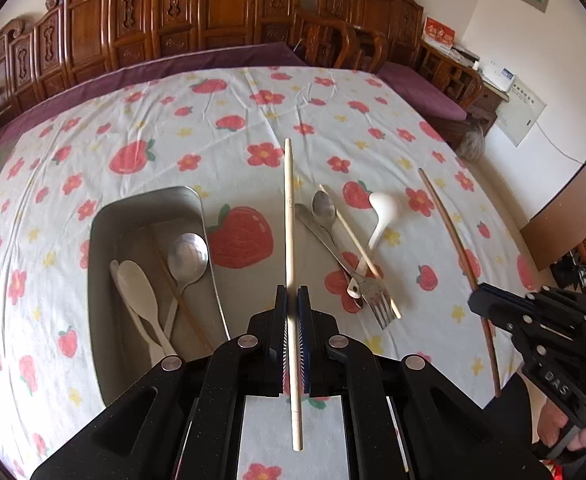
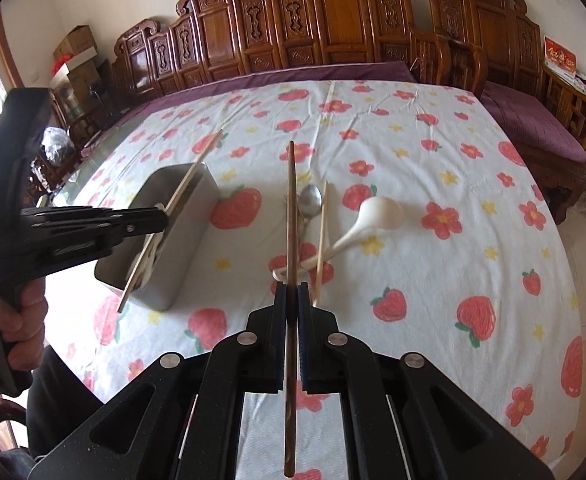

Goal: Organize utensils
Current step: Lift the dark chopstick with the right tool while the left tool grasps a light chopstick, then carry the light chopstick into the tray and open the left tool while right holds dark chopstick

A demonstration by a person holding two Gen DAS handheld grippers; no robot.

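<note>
My left gripper [image 1: 292,294] is shut on a pale wooden chopstick [image 1: 289,216], held above the table just right of the metal tray [image 1: 149,204]. The tray holds a metal spoon [image 1: 189,258], white spoons [image 1: 137,292] and a chopstick. My right gripper [image 2: 292,292] is shut on a dark brown chopstick [image 2: 291,208] above the loose pile: a metal spoon [image 2: 310,200], a white ladle spoon [image 2: 373,216] and a pale chopstick [image 2: 321,240]. In the left wrist view the pile also has a fork [image 1: 375,294]. The right gripper [image 1: 477,297] shows there too.
The table carries a white cloth with strawberries and flowers [image 1: 253,112]. Carved wooden chairs [image 2: 333,24] line the far side. A purple cushioned bench [image 2: 533,124] stands at the right. The left gripper [image 2: 161,216] hangs over the tray [image 2: 189,240] in the right wrist view.
</note>
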